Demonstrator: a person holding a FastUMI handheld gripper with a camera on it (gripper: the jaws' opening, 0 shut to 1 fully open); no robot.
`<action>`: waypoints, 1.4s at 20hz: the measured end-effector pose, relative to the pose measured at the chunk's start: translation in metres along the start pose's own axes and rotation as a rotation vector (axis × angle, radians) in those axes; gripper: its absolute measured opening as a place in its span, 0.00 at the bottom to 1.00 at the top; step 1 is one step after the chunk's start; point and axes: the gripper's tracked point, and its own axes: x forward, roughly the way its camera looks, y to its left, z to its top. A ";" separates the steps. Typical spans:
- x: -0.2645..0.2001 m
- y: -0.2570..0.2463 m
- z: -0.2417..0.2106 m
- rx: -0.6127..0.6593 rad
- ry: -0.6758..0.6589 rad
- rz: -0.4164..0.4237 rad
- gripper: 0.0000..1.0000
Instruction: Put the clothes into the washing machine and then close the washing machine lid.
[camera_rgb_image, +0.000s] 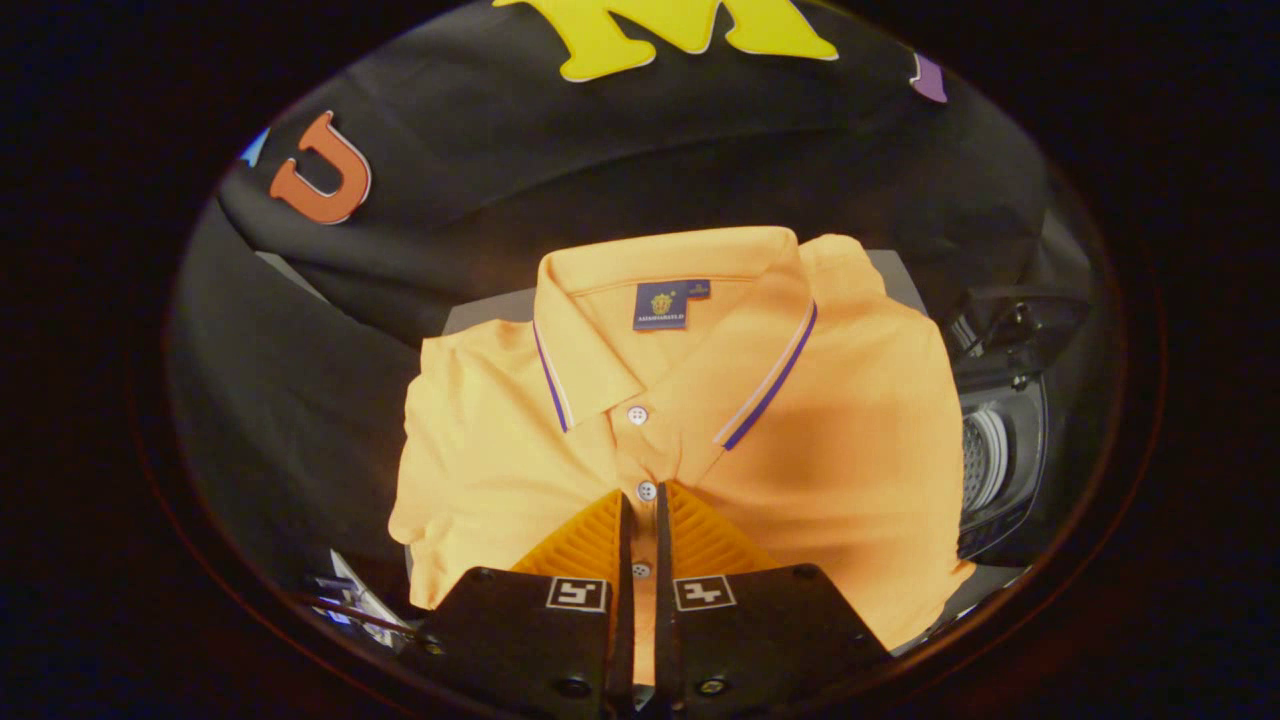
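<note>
An orange polo shirt (840, 440) with a purple-striped collar lies folded on a grey surface (490, 308), collar away from me. My gripper (642, 500) is down on the shirt's button placket, just below the collar. Its two orange ribbed fingers (590, 540) stand almost together, with a thin strip of the placket and its buttons pinched in the narrow gap between them. To the right of the shirt stands the dark washing machine (1005, 480); its drum opening (982, 458) shows and its lid (1015, 320) is raised.
Black booth cloth hangs behind and to the left of the shirt. Some small shiny items (350, 600) lie near the left of the fingers at the surface's near corner. The washing machine stands close against the shirt's right edge.
</note>
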 end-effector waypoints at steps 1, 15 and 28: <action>-0.001 -0.001 0.002 0.007 -0.006 0.018 0.11; -0.050 0.005 0.024 0.041 -0.223 0.093 0.10; -0.107 -0.028 0.011 0.166 -0.384 0.087 0.11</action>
